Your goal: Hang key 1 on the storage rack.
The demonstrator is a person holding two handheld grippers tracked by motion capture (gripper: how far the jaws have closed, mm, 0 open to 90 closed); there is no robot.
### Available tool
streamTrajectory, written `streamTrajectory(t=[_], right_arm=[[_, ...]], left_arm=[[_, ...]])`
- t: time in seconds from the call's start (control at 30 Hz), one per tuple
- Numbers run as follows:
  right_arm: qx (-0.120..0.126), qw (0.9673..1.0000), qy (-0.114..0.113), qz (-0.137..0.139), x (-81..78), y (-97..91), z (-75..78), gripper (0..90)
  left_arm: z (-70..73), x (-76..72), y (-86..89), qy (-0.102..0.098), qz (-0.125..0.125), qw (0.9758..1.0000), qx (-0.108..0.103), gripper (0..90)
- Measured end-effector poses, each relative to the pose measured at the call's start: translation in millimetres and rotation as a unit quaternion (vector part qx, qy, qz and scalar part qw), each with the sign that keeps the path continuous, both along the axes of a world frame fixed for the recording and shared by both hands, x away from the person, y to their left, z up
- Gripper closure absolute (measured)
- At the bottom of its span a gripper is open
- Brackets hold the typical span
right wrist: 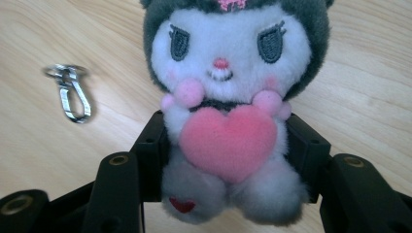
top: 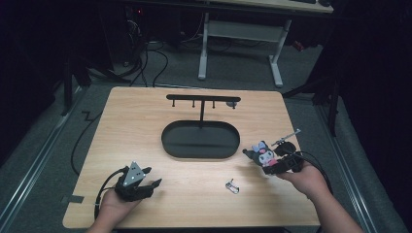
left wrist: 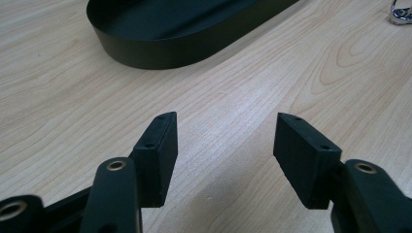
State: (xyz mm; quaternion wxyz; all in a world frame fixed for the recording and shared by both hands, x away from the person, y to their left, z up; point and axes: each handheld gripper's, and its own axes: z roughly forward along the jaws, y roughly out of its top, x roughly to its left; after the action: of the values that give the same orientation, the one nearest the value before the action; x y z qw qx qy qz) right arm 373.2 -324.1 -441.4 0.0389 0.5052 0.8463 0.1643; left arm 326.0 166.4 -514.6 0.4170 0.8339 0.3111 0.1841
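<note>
— So, starting from the left of the light wooden table (top: 145,121), what is the left gripper (top: 144,182) doing?

— It rests low near the table's 7 o'clock corner, jaws spread wide with nothing but bare wood between them. In the left gripper view the black oval metal tray (left wrist: 160,48) lies ahead at about 11 o'clock.

— And mid-table?

— That tray carries a thin black T-shaped hanger stand (top: 202,101) with small pegs. At the tray's 5 o'clock, apart from it, lies a small silver metal clasp (top: 233,186).

— The right side?

— The right gripper (top: 266,161) is clamped on a small plush doll with a dark grey hood, white face and pink heart (right wrist: 226,116). Its black fingers (right wrist: 153,155) press the doll's body from both flanks, at the heart's level; the head stands clear above them. The clasp lies at the doll's 9 o'clock in that view.
</note>
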Motion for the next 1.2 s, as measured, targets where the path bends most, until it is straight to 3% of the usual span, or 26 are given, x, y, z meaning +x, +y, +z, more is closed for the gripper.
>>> streamTrajectory(t=[0.47, 0.8, 1.2], right_arm=[[0.028, 0.9994, -0.007, 0.017, 3.5, 20.9, 22.7, 45.8], [0.022, 0.9992, -0.017, 0.028, 20.0, 44.8, 30.8, 45.9], [0.03, 0.9987, -0.028, 0.028, 33.4, 53.3, 48.8, 46.1]], left_arm=[[0.6, -2.8, 4.5, -0.001, 0.001, 0.9999, -0.01, 42.4], [1.4, -2.4, 6.2, 0.0, 0.0, 0.9999, -0.011, 42.4], [0.9, -2.4, 4.2, -0.002, -0.003, 1.0, -0.009, 42.4]])
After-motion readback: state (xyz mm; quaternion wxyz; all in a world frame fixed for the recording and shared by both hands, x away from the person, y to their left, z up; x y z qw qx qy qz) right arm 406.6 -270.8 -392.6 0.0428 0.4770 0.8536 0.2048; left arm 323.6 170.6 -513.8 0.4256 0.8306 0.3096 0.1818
